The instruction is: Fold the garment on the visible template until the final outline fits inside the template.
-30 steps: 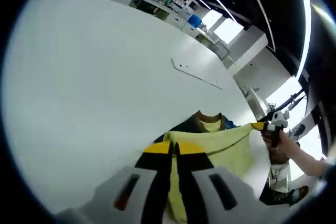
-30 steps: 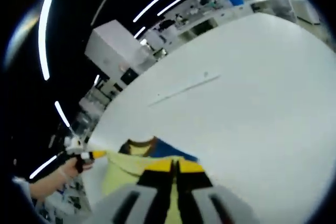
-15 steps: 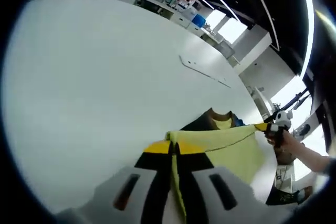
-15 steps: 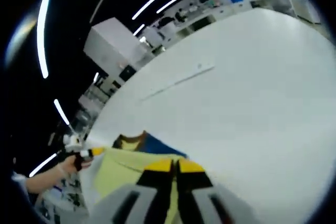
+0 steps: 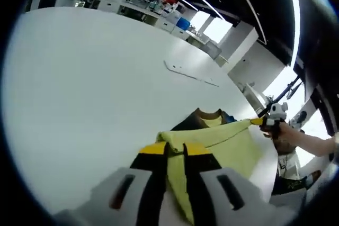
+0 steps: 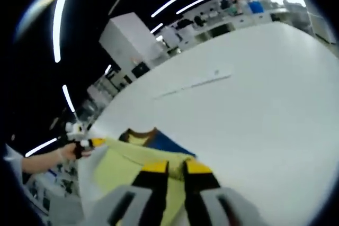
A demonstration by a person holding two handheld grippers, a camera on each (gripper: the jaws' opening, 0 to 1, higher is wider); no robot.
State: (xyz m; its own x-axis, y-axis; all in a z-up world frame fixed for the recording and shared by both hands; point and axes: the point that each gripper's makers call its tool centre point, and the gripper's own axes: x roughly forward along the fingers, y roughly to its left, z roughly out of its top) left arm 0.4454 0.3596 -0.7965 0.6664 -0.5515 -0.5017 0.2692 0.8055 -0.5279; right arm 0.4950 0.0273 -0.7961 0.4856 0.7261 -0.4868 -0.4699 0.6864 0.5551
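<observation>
A yellow-green garment (image 5: 222, 144) with a brown collar (image 5: 209, 115) and a blue part hangs stretched over the white table (image 5: 79, 88). My left gripper (image 5: 175, 151) is shut on one corner of its edge. The right gripper (image 5: 263, 122), held by a hand, pinches the far corner. In the right gripper view the same garment (image 6: 124, 165) spreads to the left, with the collar (image 6: 139, 134) and blue panel (image 6: 168, 145) resting on the table. My right gripper (image 6: 176, 168) is shut on the cloth, and the left gripper (image 6: 87, 143) holds the other end.
A thin pale strip (image 5: 188, 72) lies on the table beyond the garment, also seen as a strip (image 6: 196, 84) in the right gripper view. Benches and shelves (image 5: 153, 11) line the far side of the room. A person's forearm (image 5: 310, 144) reaches in from the right.
Both views have shifted a little with the hands. The garment stays stretched between the two grippers, its collar end resting on the table.
</observation>
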